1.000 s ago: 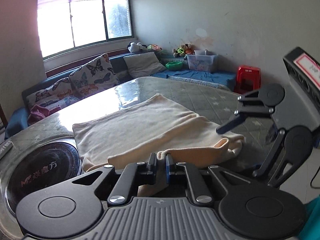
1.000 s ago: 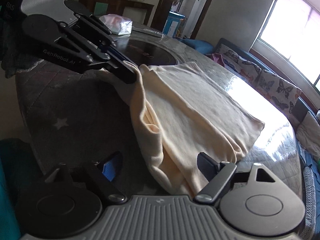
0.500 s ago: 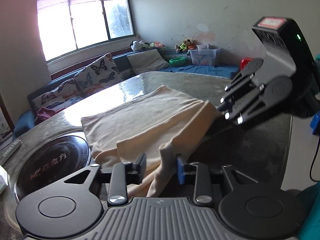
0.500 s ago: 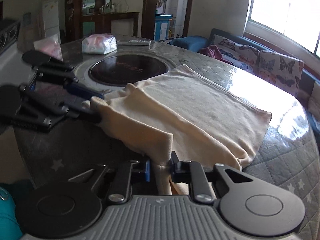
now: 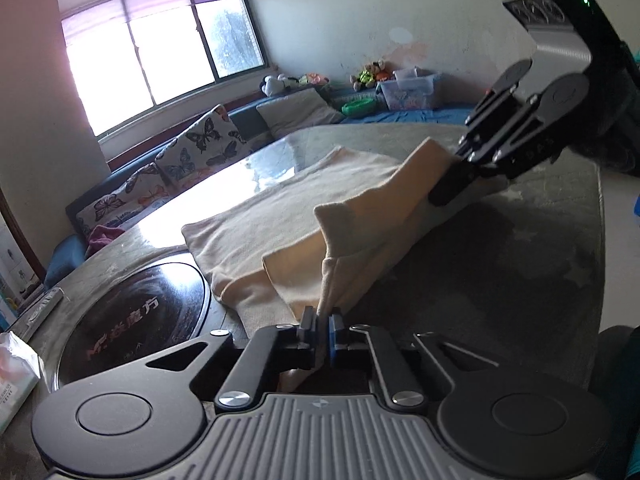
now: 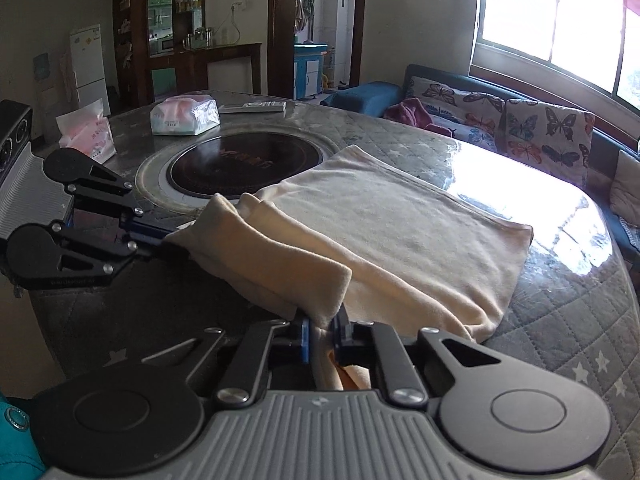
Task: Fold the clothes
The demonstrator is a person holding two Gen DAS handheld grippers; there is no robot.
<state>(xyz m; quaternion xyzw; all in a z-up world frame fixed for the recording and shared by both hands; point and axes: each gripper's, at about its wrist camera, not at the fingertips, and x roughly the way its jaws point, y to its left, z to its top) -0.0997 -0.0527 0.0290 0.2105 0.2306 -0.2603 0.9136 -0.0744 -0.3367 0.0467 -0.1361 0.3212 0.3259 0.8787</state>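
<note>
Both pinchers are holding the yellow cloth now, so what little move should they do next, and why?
Probably carry the lifted edge forward over the flat part. The left gripper and right gripper are each shut on the near edge of the cream garment, which is raised off the table while the rest lies flat.

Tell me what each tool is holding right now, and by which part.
Both grip the cream garment: the left tool and right tool each pinch a corner of its near edge, lifted off the table.
</note>
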